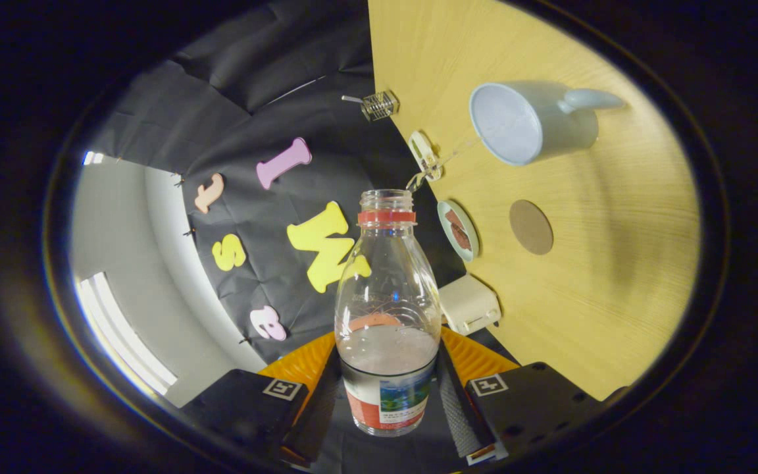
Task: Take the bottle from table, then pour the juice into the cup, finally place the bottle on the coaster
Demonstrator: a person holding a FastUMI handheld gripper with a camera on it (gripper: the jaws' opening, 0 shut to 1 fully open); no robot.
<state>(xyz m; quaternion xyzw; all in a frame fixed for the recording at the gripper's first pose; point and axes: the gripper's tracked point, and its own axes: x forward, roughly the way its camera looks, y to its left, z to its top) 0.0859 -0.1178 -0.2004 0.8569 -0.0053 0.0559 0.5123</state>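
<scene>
Lower centre of the frame: the gripper (389, 395) is clamping the bottle (387, 316) low on its body, both fingers pressing its sides. The bottle's long axis is running along the fingers, open mouth pointing away. The view is rolled; the table (616, 296) is standing on edge at right. Pouring seems under way. Upper right: the cup (530, 122). Right of centre: the coaster (531, 227), next target, I judge; needs uprighting first.
</scene>
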